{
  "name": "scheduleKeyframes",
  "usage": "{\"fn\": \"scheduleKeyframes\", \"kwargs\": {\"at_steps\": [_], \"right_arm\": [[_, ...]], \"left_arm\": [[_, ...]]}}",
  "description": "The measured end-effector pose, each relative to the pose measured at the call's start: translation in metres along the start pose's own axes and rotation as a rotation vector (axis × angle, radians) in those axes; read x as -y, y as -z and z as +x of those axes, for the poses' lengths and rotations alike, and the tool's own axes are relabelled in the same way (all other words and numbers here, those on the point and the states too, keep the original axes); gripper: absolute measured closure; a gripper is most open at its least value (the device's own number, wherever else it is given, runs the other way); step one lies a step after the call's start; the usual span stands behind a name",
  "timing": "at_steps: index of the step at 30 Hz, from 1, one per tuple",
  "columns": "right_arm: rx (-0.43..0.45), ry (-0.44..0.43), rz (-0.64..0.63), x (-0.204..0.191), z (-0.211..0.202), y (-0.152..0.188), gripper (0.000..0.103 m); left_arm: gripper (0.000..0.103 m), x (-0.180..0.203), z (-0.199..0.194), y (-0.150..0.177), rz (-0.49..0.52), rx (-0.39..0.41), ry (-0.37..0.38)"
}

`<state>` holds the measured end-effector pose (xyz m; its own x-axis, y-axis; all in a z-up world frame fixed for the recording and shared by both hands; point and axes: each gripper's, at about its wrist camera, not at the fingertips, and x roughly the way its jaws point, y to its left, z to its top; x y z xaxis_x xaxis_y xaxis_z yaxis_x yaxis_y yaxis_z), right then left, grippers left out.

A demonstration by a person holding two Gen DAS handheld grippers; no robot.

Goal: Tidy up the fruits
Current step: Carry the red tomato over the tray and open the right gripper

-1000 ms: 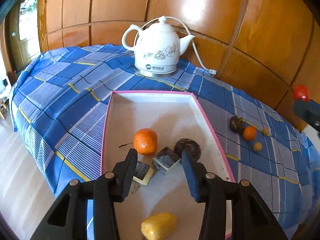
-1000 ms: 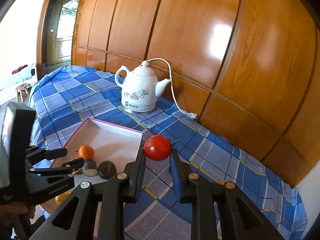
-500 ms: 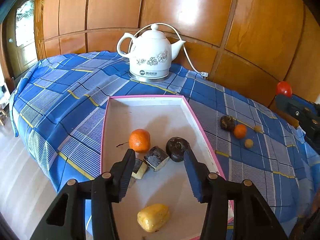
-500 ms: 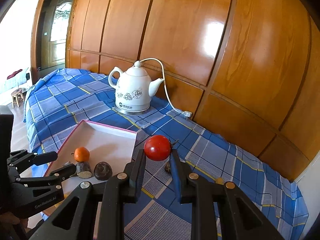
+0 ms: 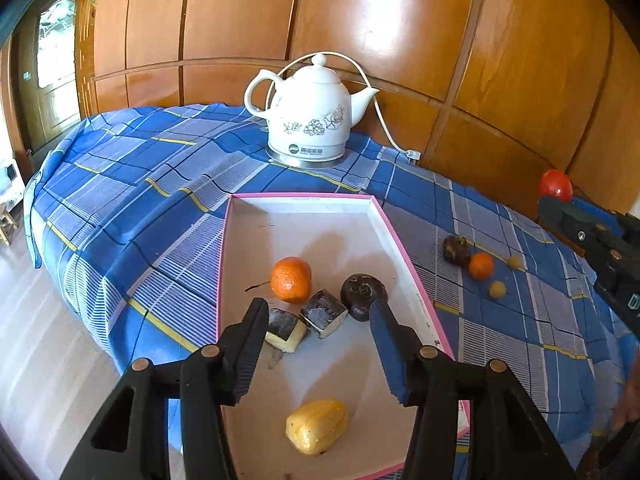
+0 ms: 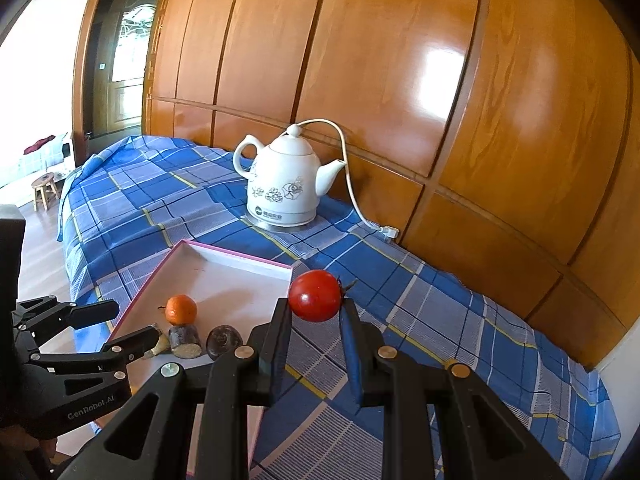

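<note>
My right gripper (image 6: 315, 314) has its two black plastic fingers closed on a smooth, glossy red tomato (image 6: 315, 296), round and with a small dark stem stub on its right side; I hold it raised above the blue plaid cloth (image 6: 420, 300) that covers the bench, just past the far right corner of the shallow white tray with a pink rim (image 6: 236, 257). My left gripper (image 5: 320, 332) hovers low over the near half of that tray, its ribbed black fingers spread wide and holding nothing. Just beyond them lie two blocky cut pieces with dark skin and pale faces (image 5: 324, 314), side by side and touching or nearly so. A dimpled orange mandarin (image 5: 291, 279) sits just behind them, and a dark, round, wrinkled fruit (image 5: 362, 294) lies to their right, near the right fingertip. Nearer me, between the finger bases, rests a yellow, oblong, slightly lumpy fruit (image 5: 317, 426). On the cloth to the right of the tray lies a small group: another dark wrinkled fruit (image 5: 456, 249), a small orange fruit (image 5: 481, 266) beside it, and two tiny yellowish round fruits (image 5: 497, 289). At the back of the bench stands a white glazed ceramic kettle with a grey flower print (image 5: 310, 120) on a metal base, its white cord (image 5: 378, 112) running to the lacquered wood panel wall (image 5: 400, 20).
</note>
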<state>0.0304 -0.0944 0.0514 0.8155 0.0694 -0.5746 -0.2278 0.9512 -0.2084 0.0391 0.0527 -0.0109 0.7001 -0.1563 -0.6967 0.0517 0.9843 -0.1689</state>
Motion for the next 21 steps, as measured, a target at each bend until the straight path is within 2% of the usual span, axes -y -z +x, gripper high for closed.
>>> {"fn": "scheduleKeyframes", "kwargs": {"at_steps": [21], "right_arm": [[-0.042,-0.041,-0.068,-0.028,0.016,0.005,0.078]], "left_arm": [[0.047,-0.018,-0.001,0.0,-0.04,-0.004,-0.009]]}}
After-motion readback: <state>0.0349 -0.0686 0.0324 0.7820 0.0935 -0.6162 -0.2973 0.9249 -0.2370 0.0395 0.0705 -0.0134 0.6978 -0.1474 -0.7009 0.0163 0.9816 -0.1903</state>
